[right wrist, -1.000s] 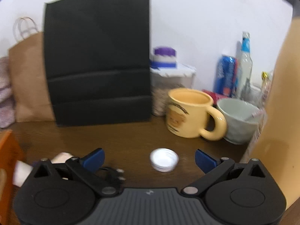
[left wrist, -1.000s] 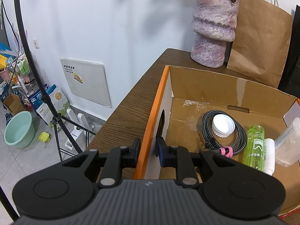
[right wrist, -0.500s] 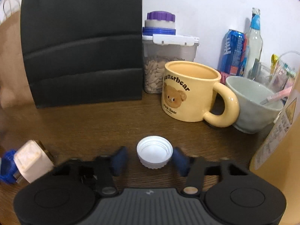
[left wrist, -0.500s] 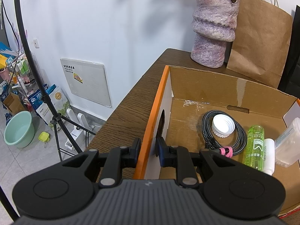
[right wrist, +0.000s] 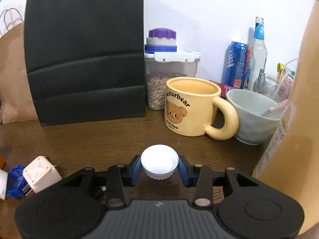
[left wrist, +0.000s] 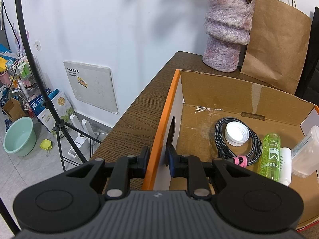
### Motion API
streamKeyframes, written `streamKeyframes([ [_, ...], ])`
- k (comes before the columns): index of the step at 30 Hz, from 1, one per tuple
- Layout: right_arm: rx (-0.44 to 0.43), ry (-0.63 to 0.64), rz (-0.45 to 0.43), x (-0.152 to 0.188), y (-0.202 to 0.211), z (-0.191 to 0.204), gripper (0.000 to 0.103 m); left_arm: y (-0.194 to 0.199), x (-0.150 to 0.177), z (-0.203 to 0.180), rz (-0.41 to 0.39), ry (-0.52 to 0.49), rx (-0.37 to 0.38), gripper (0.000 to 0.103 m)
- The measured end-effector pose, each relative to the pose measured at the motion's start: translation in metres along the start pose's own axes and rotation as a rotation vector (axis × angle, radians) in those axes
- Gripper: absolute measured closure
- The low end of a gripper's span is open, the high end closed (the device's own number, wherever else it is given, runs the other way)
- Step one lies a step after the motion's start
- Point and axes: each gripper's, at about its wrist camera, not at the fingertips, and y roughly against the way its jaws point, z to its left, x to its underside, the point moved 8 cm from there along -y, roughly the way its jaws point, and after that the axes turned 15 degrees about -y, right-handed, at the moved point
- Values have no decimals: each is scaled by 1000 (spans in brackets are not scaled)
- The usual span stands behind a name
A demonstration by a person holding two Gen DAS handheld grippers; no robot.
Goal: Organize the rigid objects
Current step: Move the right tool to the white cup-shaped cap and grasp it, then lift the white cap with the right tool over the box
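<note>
Dark wood-grain table (right wrist: 95,139) against a white wall. The right gripper (right wrist: 159,169) has its blue pads (right wrist: 135,169) pinched on either side of a white bottle cap (right wrist: 159,162), open side up, with a yellow bear mug (right wrist: 191,107) beyond it and a beige charger plug (right wrist: 40,174) to its left. The left gripper (left wrist: 157,160) is clamped on the orange-edged side wall of the cardboard box (left wrist: 159,131), which holds a second white cap (left wrist: 237,133), a braided cable (left wrist: 257,149) and a green bottle (left wrist: 270,155).

A dark wood-grain table (left wrist: 139,107) stands against a plain white wall (left wrist: 99,20), above a pale grey tiled floor (left wrist: 30,171).
</note>
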Motion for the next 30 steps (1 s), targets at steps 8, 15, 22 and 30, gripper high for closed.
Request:
streamKeyframes([
  [8, -39, 48, -56, 6, 42, 21, 64, 0, 0, 0, 1, 4, 3, 83],
  [15, -111, 82, -72, 23, 87, 51, 64, -1, 0, 1, 1, 9, 6, 83],
  [22, -215, 129, -83, 45, 133, 101, 64, -1, 0, 2, 1, 9, 8, 83],
  [30, -344, 187, -76, 67, 167, 165, 64, 0, 0, 3, 1, 9, 9, 83],
])
